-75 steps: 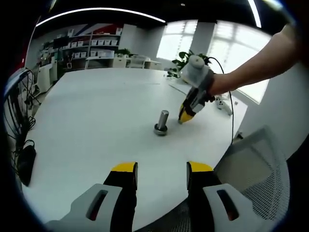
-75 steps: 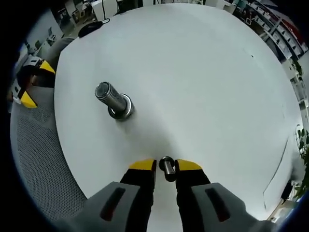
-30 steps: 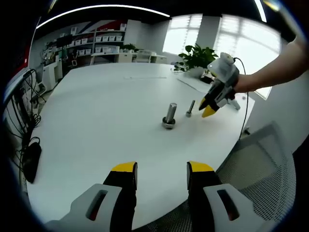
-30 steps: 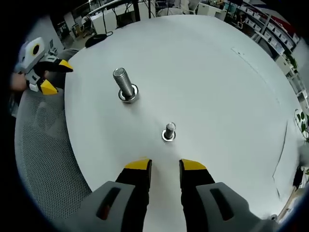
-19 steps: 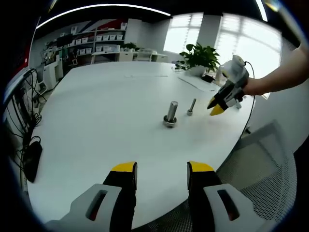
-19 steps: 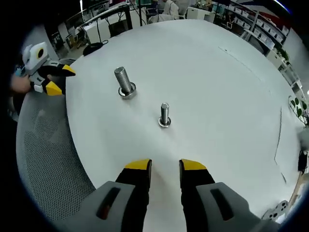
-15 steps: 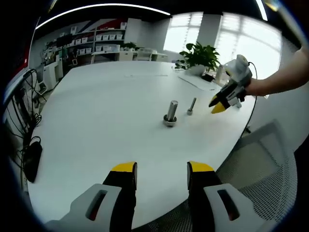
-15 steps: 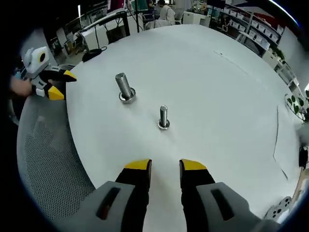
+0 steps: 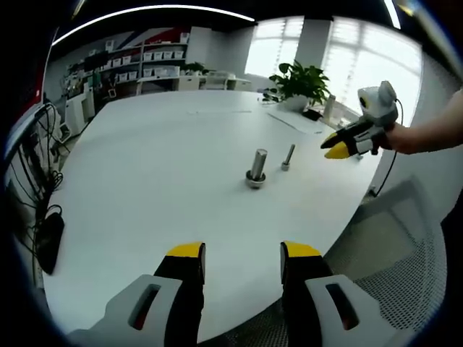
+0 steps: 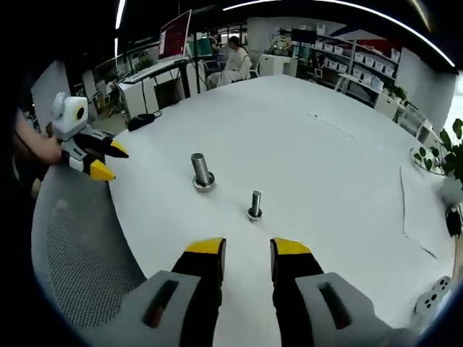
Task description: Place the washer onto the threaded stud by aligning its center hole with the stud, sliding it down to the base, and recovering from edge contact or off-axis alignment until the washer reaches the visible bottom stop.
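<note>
Standing on white table (image 10: 340,152): 2 studs (image 10: 202,173), apparently upright.

Washer (image 10: 203,185) seated at upright stud's (image 10: 200,168) base.

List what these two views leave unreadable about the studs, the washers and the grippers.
- Large stud: a ring sits at its base in both views, too small to tell whether it lies flat on the table.
- Small stud: its base ring is too small to tell washer from flange.
- Right gripper: seen side-on in the left gripper view, so its jaw gap is unclear there.
</note>
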The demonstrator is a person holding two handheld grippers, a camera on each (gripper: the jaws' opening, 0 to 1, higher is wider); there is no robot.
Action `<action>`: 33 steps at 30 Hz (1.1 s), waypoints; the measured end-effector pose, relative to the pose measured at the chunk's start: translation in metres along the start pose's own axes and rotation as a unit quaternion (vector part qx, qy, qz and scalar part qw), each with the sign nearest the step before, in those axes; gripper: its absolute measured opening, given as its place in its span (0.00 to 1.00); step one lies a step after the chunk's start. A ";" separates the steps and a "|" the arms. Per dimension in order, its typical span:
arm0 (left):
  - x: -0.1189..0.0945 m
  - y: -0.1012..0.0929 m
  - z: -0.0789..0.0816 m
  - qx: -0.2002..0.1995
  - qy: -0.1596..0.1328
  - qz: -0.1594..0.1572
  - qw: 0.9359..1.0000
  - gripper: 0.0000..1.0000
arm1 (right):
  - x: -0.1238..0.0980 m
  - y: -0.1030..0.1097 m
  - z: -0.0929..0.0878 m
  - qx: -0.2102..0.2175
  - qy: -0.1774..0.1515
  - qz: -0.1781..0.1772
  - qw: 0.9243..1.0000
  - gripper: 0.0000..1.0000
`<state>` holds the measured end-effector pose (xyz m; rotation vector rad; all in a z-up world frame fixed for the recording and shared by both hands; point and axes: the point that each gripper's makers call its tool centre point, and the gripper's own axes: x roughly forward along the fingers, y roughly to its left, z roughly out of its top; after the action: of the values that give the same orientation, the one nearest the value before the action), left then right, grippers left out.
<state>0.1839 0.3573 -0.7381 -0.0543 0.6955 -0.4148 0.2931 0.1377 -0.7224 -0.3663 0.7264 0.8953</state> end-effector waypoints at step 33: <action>-0.005 0.002 0.012 -0.004 -0.030 0.013 0.999 0.42 | -0.046 0.012 -0.020 0.099 -0.093 -0.053 0.989 0.33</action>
<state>0.1887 0.3599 -0.7262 -0.0641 0.6389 -0.3848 0.2558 0.1071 -0.7036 -0.1411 0.6105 0.7390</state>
